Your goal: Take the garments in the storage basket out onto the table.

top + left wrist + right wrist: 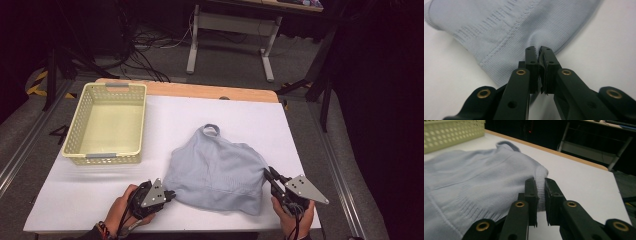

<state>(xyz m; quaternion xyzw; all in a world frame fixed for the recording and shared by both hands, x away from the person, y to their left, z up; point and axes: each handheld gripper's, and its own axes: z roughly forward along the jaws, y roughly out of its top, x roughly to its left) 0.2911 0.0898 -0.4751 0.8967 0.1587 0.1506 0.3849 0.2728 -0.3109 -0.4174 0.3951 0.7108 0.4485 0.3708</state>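
A light blue knitted garment (pixel 217 170) lies crumpled on the white table (pixel 90 195), with a neck loop at its far end. My left gripper (pixel 170 194) sits at its near left corner, shut on a pinch of the fabric edge (pixel 539 50), which puckers up between the pads. At the garment's right edge, my right gripper (pixel 268 174) is shut on a fold of the ribbed hem (pixel 540 187). The garment (pixel 474 187) spreads away to the left in the right gripper view.
A pale yellow perforated basket (pixel 137 122) stands empty at the far left of the table. The table's wooden far edge (pixel 200 90) borders a floor with cables and a desk frame (pixel 230 30). Bare white surface lies around the garment.
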